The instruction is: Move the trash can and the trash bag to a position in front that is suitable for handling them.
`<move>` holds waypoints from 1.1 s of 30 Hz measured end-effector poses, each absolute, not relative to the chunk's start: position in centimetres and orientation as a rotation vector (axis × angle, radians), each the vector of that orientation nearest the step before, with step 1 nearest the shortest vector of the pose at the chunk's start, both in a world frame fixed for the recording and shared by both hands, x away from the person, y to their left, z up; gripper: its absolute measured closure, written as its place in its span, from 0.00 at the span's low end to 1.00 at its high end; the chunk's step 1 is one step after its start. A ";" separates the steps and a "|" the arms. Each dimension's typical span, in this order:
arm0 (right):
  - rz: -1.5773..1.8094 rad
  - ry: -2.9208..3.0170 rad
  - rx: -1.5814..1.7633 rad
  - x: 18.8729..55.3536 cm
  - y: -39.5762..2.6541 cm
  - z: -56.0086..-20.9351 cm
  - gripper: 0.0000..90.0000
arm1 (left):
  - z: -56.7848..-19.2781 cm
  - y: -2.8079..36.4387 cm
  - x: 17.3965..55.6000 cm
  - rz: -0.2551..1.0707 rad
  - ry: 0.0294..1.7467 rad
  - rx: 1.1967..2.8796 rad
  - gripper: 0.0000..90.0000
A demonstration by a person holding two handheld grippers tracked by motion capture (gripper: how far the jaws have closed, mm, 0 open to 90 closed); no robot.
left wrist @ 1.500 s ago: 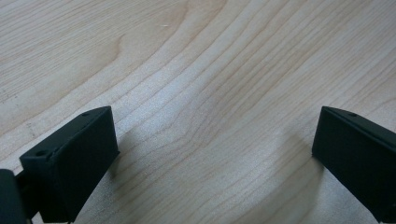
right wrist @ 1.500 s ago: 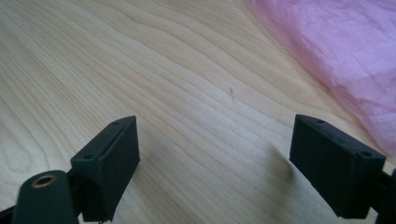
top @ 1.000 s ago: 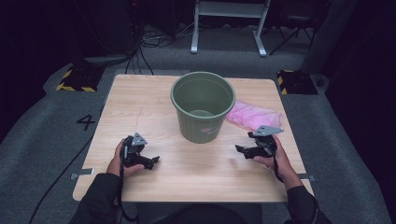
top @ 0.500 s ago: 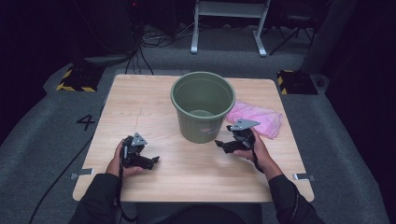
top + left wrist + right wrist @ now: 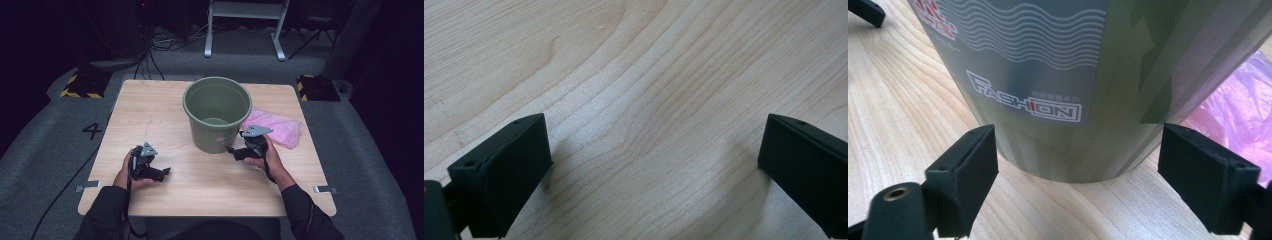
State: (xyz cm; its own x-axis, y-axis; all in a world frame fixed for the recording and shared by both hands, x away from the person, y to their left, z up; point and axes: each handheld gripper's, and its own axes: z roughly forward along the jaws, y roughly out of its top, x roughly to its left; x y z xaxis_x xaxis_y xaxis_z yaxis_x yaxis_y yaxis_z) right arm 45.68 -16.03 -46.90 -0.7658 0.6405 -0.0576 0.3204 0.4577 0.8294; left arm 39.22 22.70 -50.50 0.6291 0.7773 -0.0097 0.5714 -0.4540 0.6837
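your right gripper [image 5: 235,151] sits wide open right at the base of the green bucket [image 5: 216,112] mid-table, probably lining up a grab. left gripper [image 5: 161,173] rests open on bare wood.

1. The high view looks forward and down from above the person's side. It sees the whole table [image 5: 150,115], with the green bucket [image 5: 216,112] past both claws.
2. The left gripper view sits on the left gripper [image 5: 651,165]. It looks down, very close, at bare wood between the wide-apart jaws.
3. The right gripper view sits on the right gripper [image 5: 1078,165]. It faces the bucket's side, just ahead.
4. High and right views share the bucket and pink bag [image 5: 1238,95].
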 end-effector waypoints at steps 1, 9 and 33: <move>1.220 2.351 0.808 45.7 -16.0 -46.9 0.19 | -50.5 22.7 39.2 0.403 1.049 2.190 0.01; 1.141 2.340 0.777 45.6 -17.7 -46.6 0.19 | -50.5 22.7 39.2 0.407 1.048 2.189 0.01; 0.975 2.228 1.026 47.3 -28.2 -47.4 0.22 | -50.5 22.7 39.2 0.407 1.048 2.188 0.01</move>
State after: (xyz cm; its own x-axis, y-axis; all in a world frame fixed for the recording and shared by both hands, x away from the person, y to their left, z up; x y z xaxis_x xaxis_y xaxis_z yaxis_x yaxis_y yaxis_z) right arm 47.26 -28.23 -47.36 -0.5928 0.7936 -0.1368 0.4383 0.4604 0.7720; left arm 39.20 22.71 -50.51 0.6288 0.7775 -0.0072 0.5693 -0.4540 0.6854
